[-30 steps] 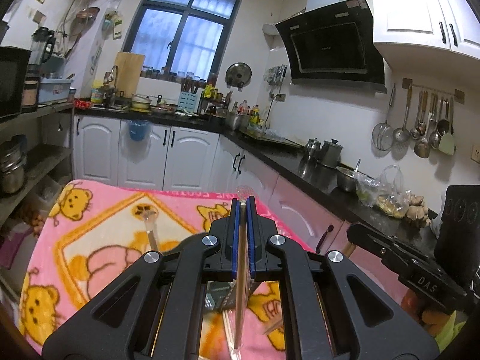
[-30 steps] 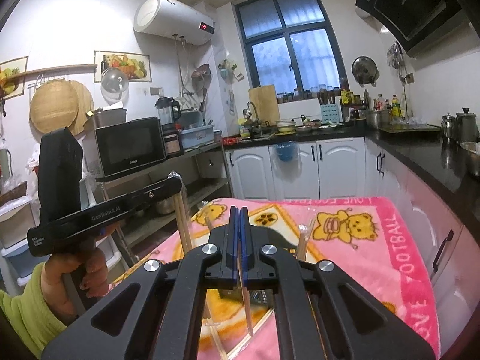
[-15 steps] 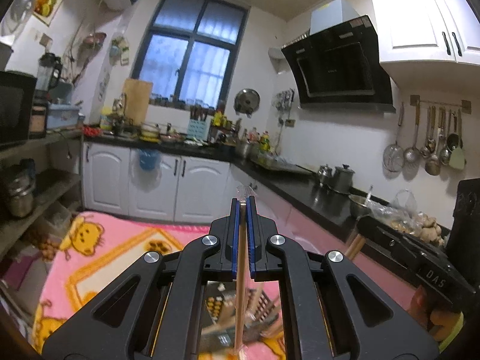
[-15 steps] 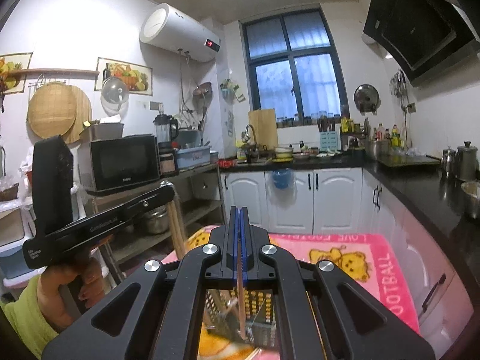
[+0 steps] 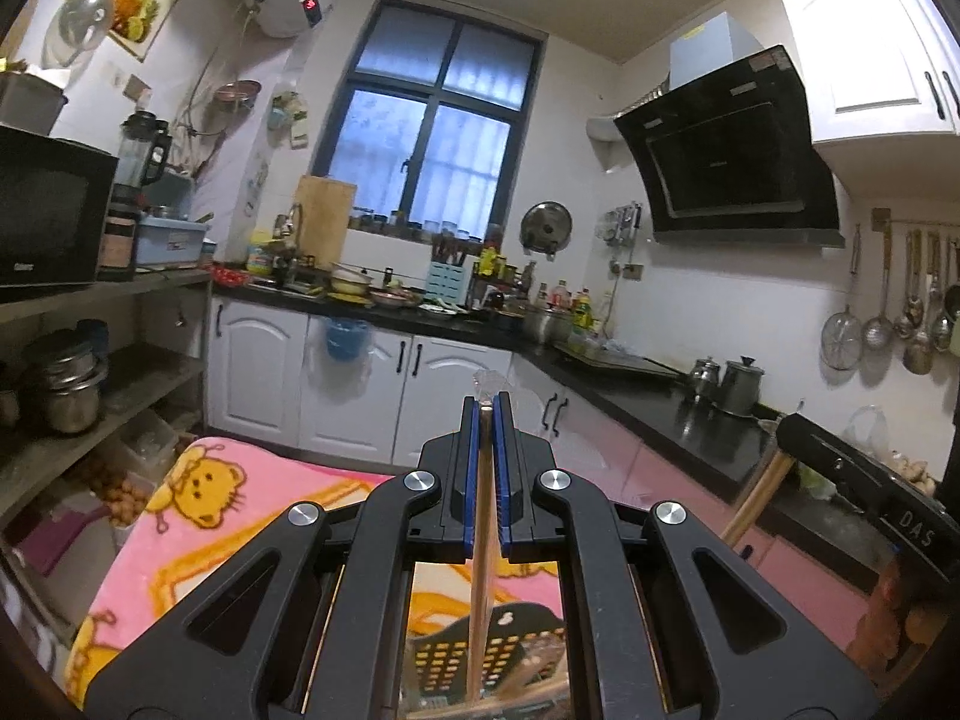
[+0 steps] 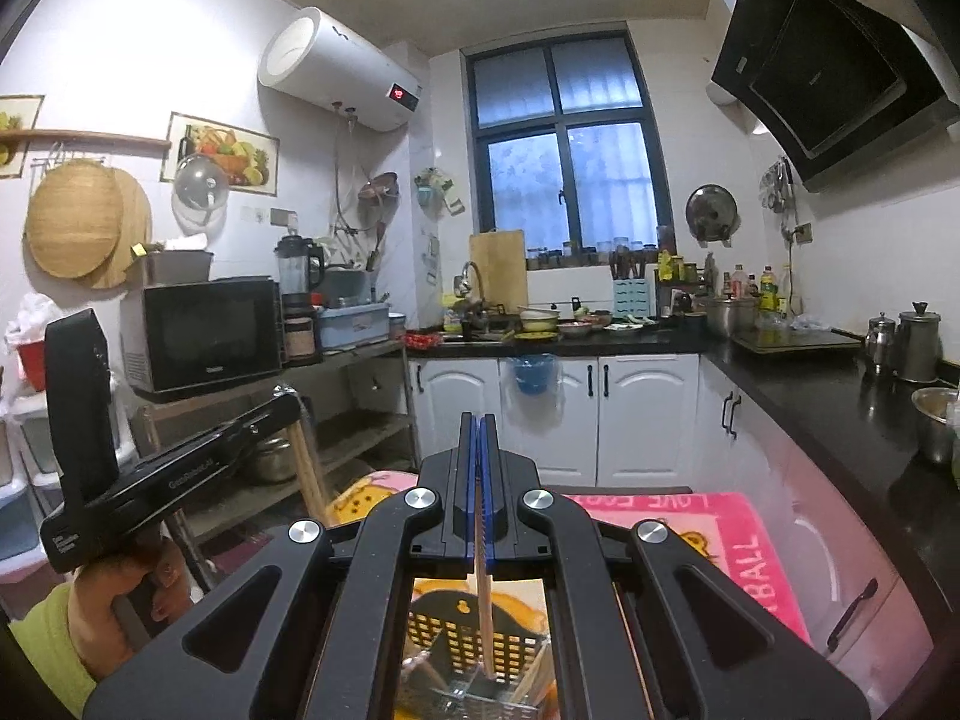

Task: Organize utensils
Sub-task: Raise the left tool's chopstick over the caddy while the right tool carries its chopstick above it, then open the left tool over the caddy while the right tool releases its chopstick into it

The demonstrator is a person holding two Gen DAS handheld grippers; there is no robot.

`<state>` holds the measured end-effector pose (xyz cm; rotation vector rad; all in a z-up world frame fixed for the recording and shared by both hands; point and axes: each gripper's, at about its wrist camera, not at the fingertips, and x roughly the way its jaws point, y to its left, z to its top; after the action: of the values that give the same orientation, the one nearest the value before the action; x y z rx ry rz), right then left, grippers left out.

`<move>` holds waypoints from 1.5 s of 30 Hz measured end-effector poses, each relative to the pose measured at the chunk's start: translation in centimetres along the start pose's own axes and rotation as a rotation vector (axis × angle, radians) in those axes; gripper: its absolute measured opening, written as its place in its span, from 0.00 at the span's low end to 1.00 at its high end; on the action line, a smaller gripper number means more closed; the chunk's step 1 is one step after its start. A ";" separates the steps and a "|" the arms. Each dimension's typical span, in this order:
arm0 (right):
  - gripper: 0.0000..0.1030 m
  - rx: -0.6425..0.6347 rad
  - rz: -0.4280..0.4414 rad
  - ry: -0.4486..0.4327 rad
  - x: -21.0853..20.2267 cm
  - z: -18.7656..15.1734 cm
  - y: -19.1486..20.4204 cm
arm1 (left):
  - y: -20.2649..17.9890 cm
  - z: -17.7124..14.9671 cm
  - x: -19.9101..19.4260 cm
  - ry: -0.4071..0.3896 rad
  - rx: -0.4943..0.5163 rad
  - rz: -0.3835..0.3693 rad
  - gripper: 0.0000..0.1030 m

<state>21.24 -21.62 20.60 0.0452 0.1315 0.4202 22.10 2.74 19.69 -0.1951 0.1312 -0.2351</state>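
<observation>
Both tongs closed, each clamped on a wooden chopstick. Left tongs [image 5: 487, 405] pinch a chopstick [image 5: 480, 576] between the blue pads; it runs down out of the pads toward a black perforated utensil basket [image 5: 480, 654] low in the left wrist view. Clear wrapper sticks out past the pad tips. Right tongs [image 6: 478, 420] grip their own chopstick [image 6: 483, 618], its lower end reaching down into the basket [image 6: 474, 636]; whether it touches the bottom, cannot tell. More utensils in the basket, blurred.

Basket sits on a tabletop covered with a pink blanket [image 6: 738, 546] with yellow bear print and "FOOTBALL" lettering on the right edge. In the right wrist view the left tongs show at left, held by a hand [image 6: 120, 600] in a yellow-green sleeve, chopstick hanging below them.

Room: small kitchen. Dark window [image 6: 564, 138] on the far wall, white cabinets [image 6: 552, 414] under a black counter running along the far and right sides. Counter crowded with bowls, bottles, a cutting board, a knife block, metal kettles. Black range hood [image 6: 840, 78] upper right. White water heater [image 6: 342, 72] upper left, microwave [image 6: 210, 330] and blender on a shelf at left, pots on the shelf below. Ladles and strainers [image 5: 888, 324] hang on the right wall in the left wrist view.
</observation>
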 end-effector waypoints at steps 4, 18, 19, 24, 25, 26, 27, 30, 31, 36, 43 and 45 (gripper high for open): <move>0.02 0.010 -0.009 0.034 1.5 -1.0 -0.3 | 0.1 -1.1 1.3 0.020 0.004 0.012 0.02; 0.02 0.038 -0.013 0.119 4.4 -3.9 -0.2 | 1.6 -3.9 3.5 0.076 -0.016 0.015 0.02; 0.02 0.039 -0.012 0.123 4.5 -4.0 -0.1 | 1.7 -4.1 3.6 0.082 -0.018 0.013 0.02; 0.02 0.040 -0.013 0.148 4.9 -4.9 0.2 | 1.8 -5.0 4.0 0.110 -0.021 0.009 0.02; 0.02 0.041 -0.013 0.151 5.0 -5.0 0.3 | 1.8 -5.1 4.0 0.115 -0.022 0.009 0.02; 0.02 0.043 -0.013 0.158 5.0 -5.2 0.2 | 1.9 -5.2 4.1 0.121 -0.023 0.009 0.02; 0.02 0.044 -0.014 0.164 5.1 -5.3 0.2 | 1.8 -5.3 4.1 0.125 -0.022 0.010 0.02; 0.16 0.046 -0.028 0.179 5.0 -5.8 0.0 | 2.0 -5.6 3.9 0.135 -0.025 0.012 0.04; 0.22 0.045 -0.034 0.178 4.9 -5.9 -0.1 | 2.1 -5.7 3.8 0.138 -0.028 0.008 0.07; 0.24 0.038 -0.048 0.182 4.2 -6.5 -0.2 | 2.4 -6.1 3.3 0.164 -0.044 0.013 0.24; 0.36 0.039 -0.058 0.181 3.0 -6.8 -0.6 | 3.1 -6.6 2.1 0.184 -0.070 0.016 0.54; 0.37 0.042 -0.061 0.185 2.5 -7.1 -0.9 | 3.1 -6.6 1.6 0.186 -0.072 0.015 0.62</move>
<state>22.85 -21.28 13.23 0.0439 0.3231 0.3599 23.32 4.12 12.42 -0.2439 0.3256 -0.2339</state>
